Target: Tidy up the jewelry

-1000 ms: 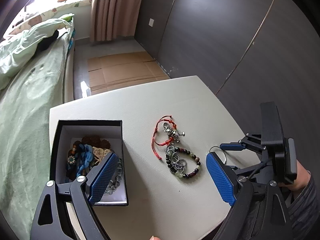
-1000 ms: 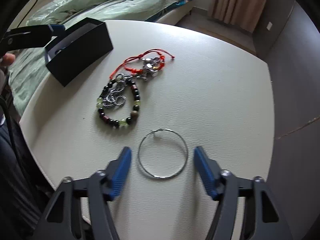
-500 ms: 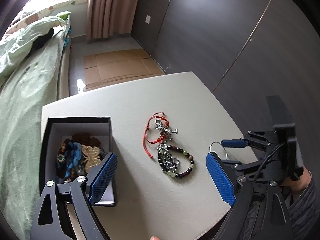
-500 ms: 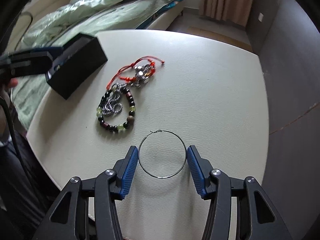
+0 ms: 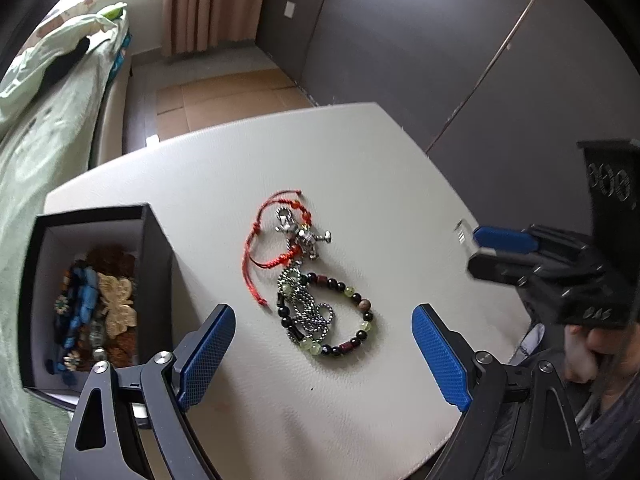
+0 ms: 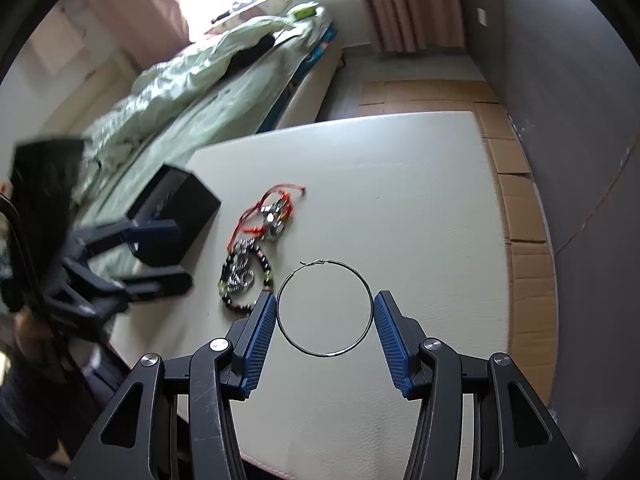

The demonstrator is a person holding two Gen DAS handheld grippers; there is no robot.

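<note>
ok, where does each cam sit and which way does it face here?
Left wrist: on the left gripper, looking steeply down over the beaded bracelet with the black box at left; own blue pads show, plus the right gripper and a hand.
Right wrist: on the right gripper, tilted down toward the bed; its pads clamp the hoop earring.
Shared: table, bracelets, box, each other's gripper.

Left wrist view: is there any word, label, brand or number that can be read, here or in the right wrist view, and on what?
Right gripper, housing, upper face: raised characters, too blurred to read.
Same housing, lower face: short marking, too blurred to read.
Right wrist view: none.
</note>
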